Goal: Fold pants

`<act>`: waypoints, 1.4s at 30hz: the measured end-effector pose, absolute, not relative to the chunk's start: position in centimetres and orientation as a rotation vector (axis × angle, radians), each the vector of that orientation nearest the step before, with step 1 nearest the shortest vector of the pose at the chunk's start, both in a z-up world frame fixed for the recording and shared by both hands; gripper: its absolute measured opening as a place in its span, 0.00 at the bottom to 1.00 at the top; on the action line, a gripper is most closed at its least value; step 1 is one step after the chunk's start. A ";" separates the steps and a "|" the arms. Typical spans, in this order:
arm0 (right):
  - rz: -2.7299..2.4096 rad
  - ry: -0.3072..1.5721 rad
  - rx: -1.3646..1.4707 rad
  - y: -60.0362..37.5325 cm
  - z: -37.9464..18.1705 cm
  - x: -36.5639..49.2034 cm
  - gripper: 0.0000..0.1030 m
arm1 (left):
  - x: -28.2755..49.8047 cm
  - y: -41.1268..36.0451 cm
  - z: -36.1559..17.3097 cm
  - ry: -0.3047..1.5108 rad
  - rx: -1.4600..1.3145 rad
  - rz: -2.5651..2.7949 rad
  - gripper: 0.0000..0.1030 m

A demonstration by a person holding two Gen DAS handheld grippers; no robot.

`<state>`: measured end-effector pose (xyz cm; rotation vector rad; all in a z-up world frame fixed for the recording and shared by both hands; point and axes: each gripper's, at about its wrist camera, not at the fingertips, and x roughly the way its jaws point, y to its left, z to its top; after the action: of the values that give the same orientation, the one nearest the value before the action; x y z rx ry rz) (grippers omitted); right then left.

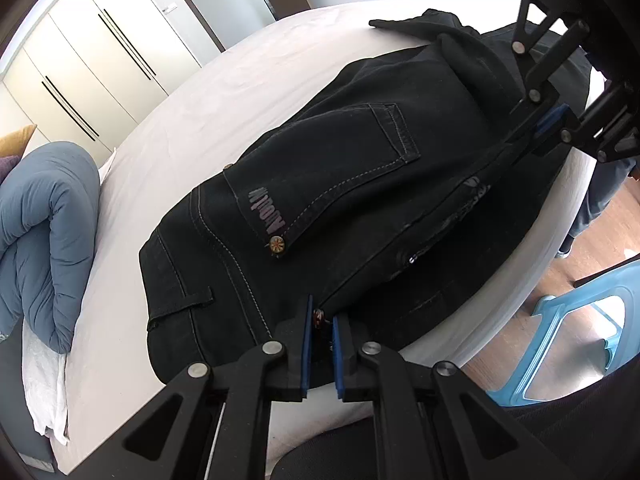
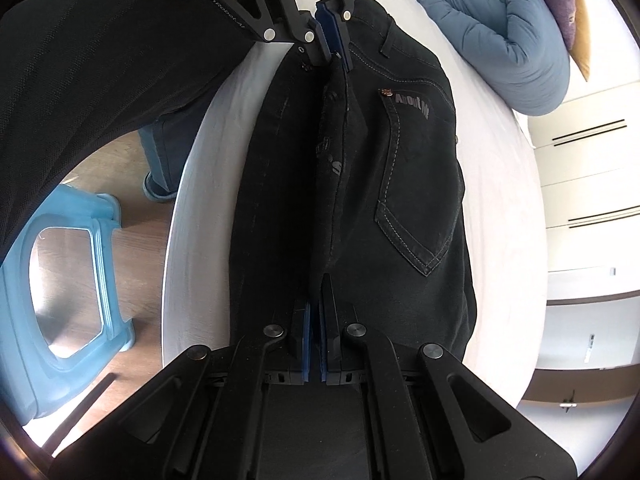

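1. The left claw (image 1: 322, 322) is pinched nearly closed on the waistband edge of the black pants (image 1: 360, 184), a thin fold of denim caught between its blue pads; exactly how much cloth sits inside is hard to see.
2. The right claw (image 2: 315, 316) is likewise closed tight on a raised ridge of the pants (image 2: 380, 184) at the far end from the left claw (image 2: 334, 46), the fold standing up between the two.
3. The pants lie on the white bed (image 1: 168, 128), close to its near edge, back pocket up with a printed logo beside a metal rivet.
4. Beyond the pants, towards the head of the bed, a blue duvet (image 2: 500, 28) is bunched up; a cushion behind it is cut off by the lens rim.
5. Off the bed's edge beside the pants, a blue plastic stool (image 2: 60, 272) stands on the wooden floor, partly hidden by the person's dark sleeve.
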<state>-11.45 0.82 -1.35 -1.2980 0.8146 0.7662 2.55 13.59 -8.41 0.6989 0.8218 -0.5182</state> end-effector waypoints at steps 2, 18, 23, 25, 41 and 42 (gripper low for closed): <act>0.763 0.810 -1.301 0.2 -1.2 -12.3 0.02 | 2.8 13.9 -8.3 0.823 0.697 -0.518 0.09; 0.762 0.827 -1.292 1.4 -3.1 -12.9 0.02 | 1.6 14.5 -9.4 0.854 0.676 -0.503 0.21; 0.737 0.811 -1.293 1.3 -3.7 -13.2 0.03 | 0.7 15.5 -6.7 0.863 0.614 -0.503 0.52; 0.719 0.811 -1.279 1.4 -4.0 -13.2 0.05 | 0.9 16.2 -4.2 0.827 0.531 -0.480 0.57; 0.539 0.685 -1.145 -0.1 -4.2 -16.0 0.13 | 9.0 9.3 -9.3 1.030 0.364 -0.464 0.47; 0.528 0.694 -1.089 -0.6 -3.5 -16.0 0.16 | 8.9 9.2 -9.1 1.039 0.373 -0.463 0.47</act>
<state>-16.03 -0.61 -3.50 -1.0893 0.6937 0.5282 8.95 9.22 -9.13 0.3728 1.0392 -0.4632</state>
